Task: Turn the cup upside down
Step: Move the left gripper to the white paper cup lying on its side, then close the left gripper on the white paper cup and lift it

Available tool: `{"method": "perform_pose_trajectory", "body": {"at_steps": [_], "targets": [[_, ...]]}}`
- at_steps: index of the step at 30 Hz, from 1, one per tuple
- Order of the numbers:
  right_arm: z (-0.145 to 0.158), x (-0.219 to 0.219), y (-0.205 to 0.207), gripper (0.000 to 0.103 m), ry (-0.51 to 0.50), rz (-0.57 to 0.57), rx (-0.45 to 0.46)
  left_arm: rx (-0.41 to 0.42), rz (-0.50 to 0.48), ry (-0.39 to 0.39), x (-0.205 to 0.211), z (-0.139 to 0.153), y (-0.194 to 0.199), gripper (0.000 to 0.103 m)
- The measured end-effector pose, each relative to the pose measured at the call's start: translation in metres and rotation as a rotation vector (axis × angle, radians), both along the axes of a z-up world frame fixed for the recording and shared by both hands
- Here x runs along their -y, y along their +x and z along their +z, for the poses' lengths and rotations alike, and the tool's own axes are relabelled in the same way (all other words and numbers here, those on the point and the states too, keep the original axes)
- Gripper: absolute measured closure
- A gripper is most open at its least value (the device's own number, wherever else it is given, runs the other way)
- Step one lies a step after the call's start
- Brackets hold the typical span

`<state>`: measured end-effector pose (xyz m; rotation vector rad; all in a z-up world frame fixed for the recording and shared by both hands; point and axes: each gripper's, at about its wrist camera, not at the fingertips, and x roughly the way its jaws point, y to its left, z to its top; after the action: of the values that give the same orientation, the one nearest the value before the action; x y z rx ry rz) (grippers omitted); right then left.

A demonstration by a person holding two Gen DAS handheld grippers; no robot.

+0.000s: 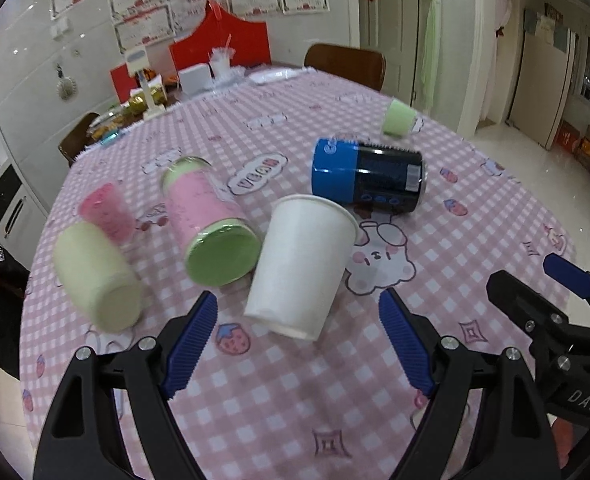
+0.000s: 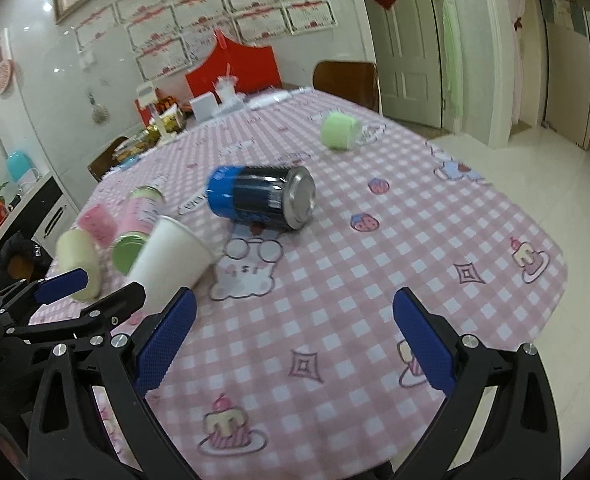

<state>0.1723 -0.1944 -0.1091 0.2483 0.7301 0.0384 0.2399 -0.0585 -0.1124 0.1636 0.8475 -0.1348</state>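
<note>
Both grippers hover low over the table (image 1: 475, 216), side by side and angled forward. The left gripper (image 1: 297, 344) has its jaws spread wide and holds nothing; the cup (image 1: 301, 264) lies tipped on the cloth just ahead, between the blue pads and touching neither. The right gripper (image 2: 293, 340) is also spread wide and empty over bare cloth, the cup (image 2: 171, 268) off its left finger. A can (image 1: 369, 174) lies beyond the cup.
</note>
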Motion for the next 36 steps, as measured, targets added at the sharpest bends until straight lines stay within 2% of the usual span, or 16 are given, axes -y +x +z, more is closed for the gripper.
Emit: {"method": "perform_pose_trajectory", "body": {"at_steps": [6,15,17,18,19,25,36], "targets": [[-0.025,0.017,0.027,0.008,0.031,-0.023,-0.072,-0.065,0.0,0.023,0.009,-0.02,0.031,0.021],[-0.038,0.026,0.045,0.008,0.051,-0.03,-0.111,-0.094,0.012,0.041,0.017,-0.036,0.053,0.021],[-0.039,0.024,0.046,0.008,0.04,-0.029,-0.112,-0.092,0.019,0.05,0.017,-0.038,0.054,0.022],[-0.039,0.023,0.046,0.008,0.035,-0.026,-0.114,-0.089,0.021,0.05,0.017,-0.038,0.055,0.024],[-0.039,0.023,0.047,0.008,0.034,-0.024,-0.112,-0.083,0.025,0.055,0.016,-0.038,0.055,0.031],[-0.038,0.023,0.046,0.008,0.04,-0.029,-0.11,-0.066,0.032,0.057,0.014,-0.034,0.052,0.037],[-0.02,0.021,0.025,0.008,0.033,-0.041,-0.075,-0.034,0.047,0.02,0.011,-0.02,0.028,0.039]]}}
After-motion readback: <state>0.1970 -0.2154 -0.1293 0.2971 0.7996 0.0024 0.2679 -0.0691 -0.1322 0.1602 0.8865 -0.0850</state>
